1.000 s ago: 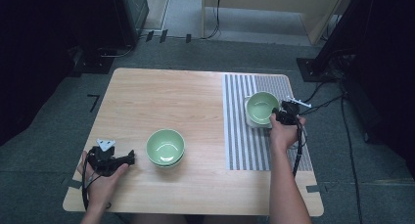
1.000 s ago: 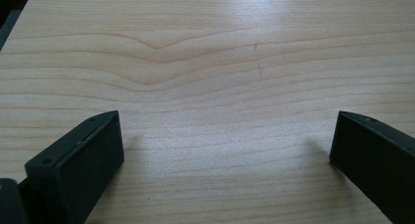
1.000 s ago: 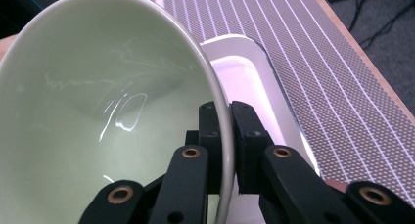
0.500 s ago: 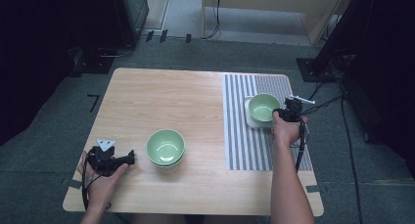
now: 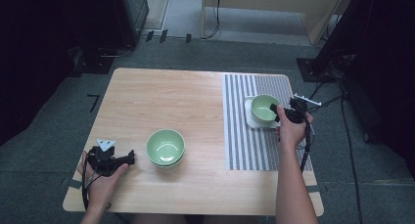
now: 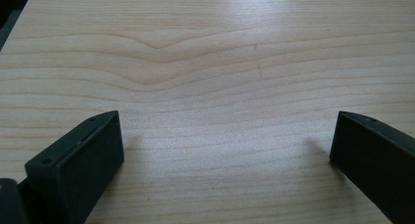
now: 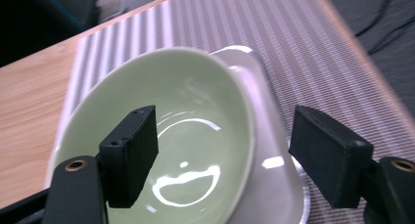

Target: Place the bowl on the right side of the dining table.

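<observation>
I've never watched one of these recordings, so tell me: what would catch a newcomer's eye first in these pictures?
Probably the pale green bowl sitting on a white plate on the striped mat at the table's right. The right gripper is at its rim, its jaws just opened, one over the bowl's inside and one outside. Near the front, stacked green bowls stand on bare wood, with the left gripper resting open beside them.

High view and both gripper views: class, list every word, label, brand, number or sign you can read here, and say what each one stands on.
None: no readable text in these pictures.
The green bowl, the white plate under it, the second green bowl, the striped mat and the wooden table carry no writing.
The right gripper and left gripper show plain black jaws, unmarked.
</observation>
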